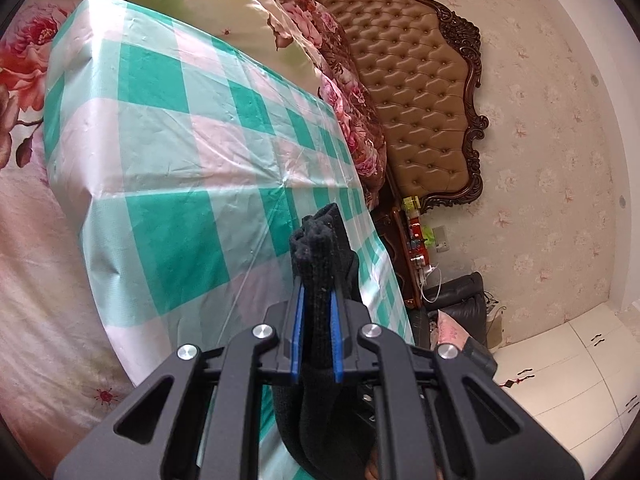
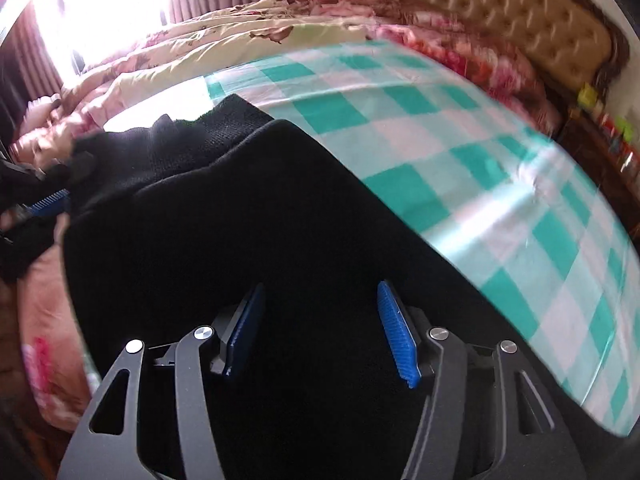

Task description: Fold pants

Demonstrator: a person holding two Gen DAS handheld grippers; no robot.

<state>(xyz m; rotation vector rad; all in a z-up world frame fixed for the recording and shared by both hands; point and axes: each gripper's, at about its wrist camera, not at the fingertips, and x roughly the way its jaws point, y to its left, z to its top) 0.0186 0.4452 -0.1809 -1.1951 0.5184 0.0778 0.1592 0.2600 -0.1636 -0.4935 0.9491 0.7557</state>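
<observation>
The black knit pants (image 1: 316, 240) are bunched into a thick fold that sticks up between the blue pads of my left gripper (image 1: 316, 280), which is shut on it. In the right wrist view the pants (image 2: 240, 200) spread wide over the green and white checked cloth (image 2: 440, 140) on the bed. My right gripper (image 2: 320, 286) hangs over this dark fabric with its blue pads well apart, and I see no pinch on the cloth. At the far left of that view, the left gripper's blue pad (image 2: 48, 202) holds a raised corner of the pants.
The checked cloth (image 1: 180, 140) covers a raised block on the bed. A floral quilt (image 1: 300, 12) is heaped behind it, before a tufted brown headboard (image 1: 420, 80). A cluttered nightstand (image 1: 412, 248) and white cabinets (image 1: 560, 380) stand to the right. A bright window (image 2: 100, 8) glares.
</observation>
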